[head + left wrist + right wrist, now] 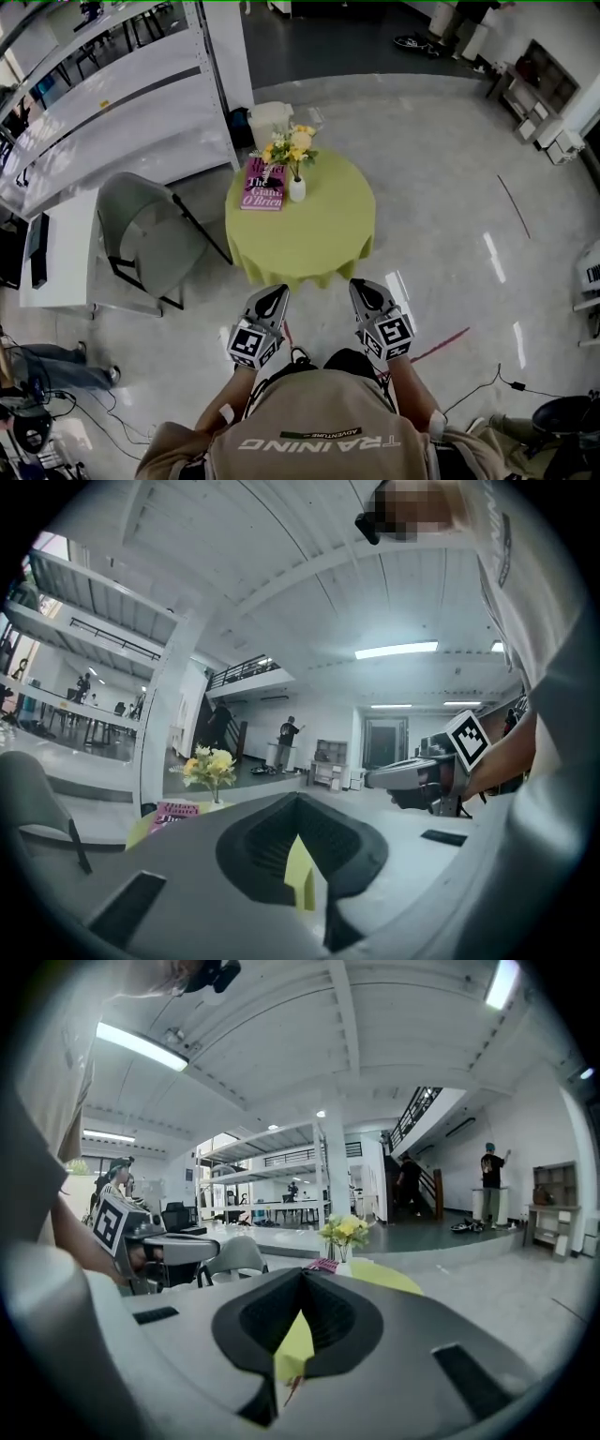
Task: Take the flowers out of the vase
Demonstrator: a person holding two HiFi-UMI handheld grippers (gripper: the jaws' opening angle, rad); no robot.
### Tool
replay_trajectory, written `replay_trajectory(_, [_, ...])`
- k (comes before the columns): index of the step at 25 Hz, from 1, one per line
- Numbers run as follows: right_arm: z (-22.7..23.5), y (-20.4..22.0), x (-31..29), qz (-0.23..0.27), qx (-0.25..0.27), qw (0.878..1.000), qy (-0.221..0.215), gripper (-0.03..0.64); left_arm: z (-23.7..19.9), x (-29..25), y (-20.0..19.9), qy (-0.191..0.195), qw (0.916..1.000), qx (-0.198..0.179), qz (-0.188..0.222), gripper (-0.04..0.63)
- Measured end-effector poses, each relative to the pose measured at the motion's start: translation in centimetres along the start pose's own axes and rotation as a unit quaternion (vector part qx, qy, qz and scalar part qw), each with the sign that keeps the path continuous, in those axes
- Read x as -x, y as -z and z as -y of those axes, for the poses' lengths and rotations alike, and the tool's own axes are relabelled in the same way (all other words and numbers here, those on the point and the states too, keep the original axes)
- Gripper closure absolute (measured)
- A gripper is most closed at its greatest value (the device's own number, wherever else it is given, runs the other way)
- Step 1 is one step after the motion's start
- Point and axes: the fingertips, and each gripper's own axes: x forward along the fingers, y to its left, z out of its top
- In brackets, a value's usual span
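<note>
Pale polished floor (441, 187) all around, crossed by a thin red line (441, 345). At left, long white shelving (112, 103), with a grey chair (141, 234) standing just beside a round table (309, 239) under a yellow-green cloth. Behind the table's far edge, a white container (270, 120). On the far left part of the cloth, a pink book (263, 185) lying flat. Just beside it to the right, a small white vase (297, 189), upright, with yellow flowers (291, 145) in it, blooms spreading over the book's far end. Nothing but bare cloth between the vase and the table's near edge.

At the bottom of the head view, a person (319, 431) in a beige shirt, arms forward. Side by side in the hands, left gripper (277, 292) and right gripper (360, 285), both aimed almost level toward the table, tips near its close edge and well apart from the vase. Jaws of each pressed together, nothing clamped between them.
</note>
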Motion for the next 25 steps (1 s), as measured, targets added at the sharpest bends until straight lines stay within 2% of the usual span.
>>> replay_trajectory(4, [0.6,-0.4,-1.8,-0.002,-0.003,1.000,0.009,0.618,-1.6,-1.4,-0.5,0.005,1.0000,0.002,0.003,0.594])
replay_trajectory(11, [2.9,-0.3,-6.6,-0.014,0.010,1.000,-0.003,0.618,-5.5,-5.2,-1.4,-0.007,1.0000,0.000,0.002,0.594])
replay_trajectory(17, [7.4,-1.5,-12.2,-0.010,0.014,0.999,-0.032,0.618,-8.3,-9.9,-2.1,-0.028,0.9996,0.002,-0.008,0.594])
replay_trajectory(23, [11.9,-4.0,-17.8,-0.006,0.018,0.996,-0.087,0.618,-11.3,-15.7,-4.9,-0.051,0.9986,-0.008,-0.010,0.594])
replay_trajectory(25, [13.5,-4.3,-19.3,-0.008,0.021,0.995,-0.100,0.618,-12.4,-17.8,-4.8,-0.064,0.9979,0.002,-0.011,0.594])
